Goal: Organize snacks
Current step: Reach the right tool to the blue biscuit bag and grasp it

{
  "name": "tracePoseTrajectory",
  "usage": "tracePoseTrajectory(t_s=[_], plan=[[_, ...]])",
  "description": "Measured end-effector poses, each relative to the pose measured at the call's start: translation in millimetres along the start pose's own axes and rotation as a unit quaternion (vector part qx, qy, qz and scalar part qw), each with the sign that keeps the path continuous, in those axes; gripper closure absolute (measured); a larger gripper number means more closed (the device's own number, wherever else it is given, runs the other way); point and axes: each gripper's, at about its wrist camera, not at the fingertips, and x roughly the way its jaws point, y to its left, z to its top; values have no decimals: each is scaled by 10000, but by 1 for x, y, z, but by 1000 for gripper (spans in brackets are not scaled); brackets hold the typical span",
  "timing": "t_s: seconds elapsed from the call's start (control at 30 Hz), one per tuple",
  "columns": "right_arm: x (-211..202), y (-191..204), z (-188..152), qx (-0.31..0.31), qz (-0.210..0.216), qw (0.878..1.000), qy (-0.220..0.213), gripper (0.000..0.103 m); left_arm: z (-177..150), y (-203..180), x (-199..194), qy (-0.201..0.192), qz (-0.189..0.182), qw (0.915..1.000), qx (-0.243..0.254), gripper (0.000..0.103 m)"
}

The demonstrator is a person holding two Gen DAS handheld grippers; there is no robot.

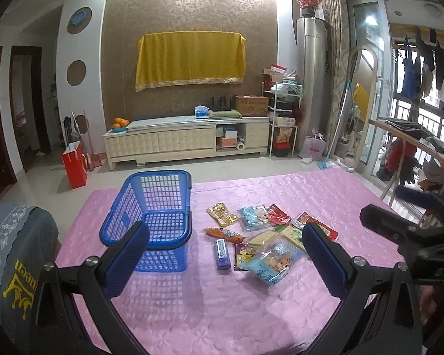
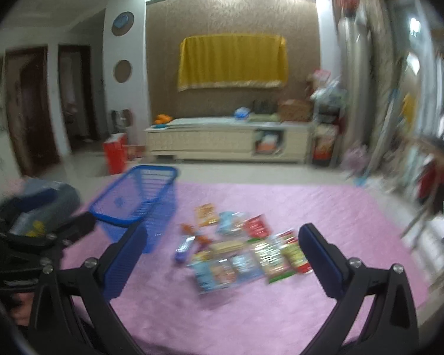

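Note:
A blue plastic basket [image 1: 154, 216] stands empty on the pink table cover [image 1: 222, 310], left of a loose pile of several snack packets [image 1: 266, 236]. The pile holds a yellow packet [image 1: 222, 213], an orange packet [image 1: 224, 234], a blue-purple bar [image 1: 222, 253] and a large light blue bag [image 1: 270, 263]. My left gripper [image 1: 226, 254] is open and empty, held above the table's near part, short of the pile. In the blurred right wrist view the basket [image 2: 139, 204] and the pile [image 2: 239, 251] show ahead; my right gripper [image 2: 222, 259] is open and empty.
A grey garment with a yellow crown print [image 1: 17, 266] lies at the table's left edge. The other gripper's black body [image 1: 411, 236] is at the right. Beyond the table are a tiled floor, a cream TV cabinet [image 1: 186, 139] and a red bag [image 1: 74, 162].

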Motion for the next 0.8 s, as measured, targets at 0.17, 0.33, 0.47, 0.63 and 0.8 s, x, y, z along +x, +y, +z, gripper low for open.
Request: tracePoseTrajectory(t_s=[0.17,0.33,0.47,0.63,0.8], plan=[[26,-14,8,-63,-100,9994,337,0,6,3,24,207,41,9998,-52,1],[63,-23,3,-127,59,9964,841,0,-1,13,50,444,-95,9982,-395,1],[96,-24,-11,-240,390,9909,1268,0,-16,21,77,703,-11,9961,-525,1],[133,-18,-38,-530,749,9802,1756,4,-41,25,110,1142,130,9918,-567,1],[167,-9,-65,-851,991,9648,2281,6,-65,29,141,1582,161,9852,-635,1]])
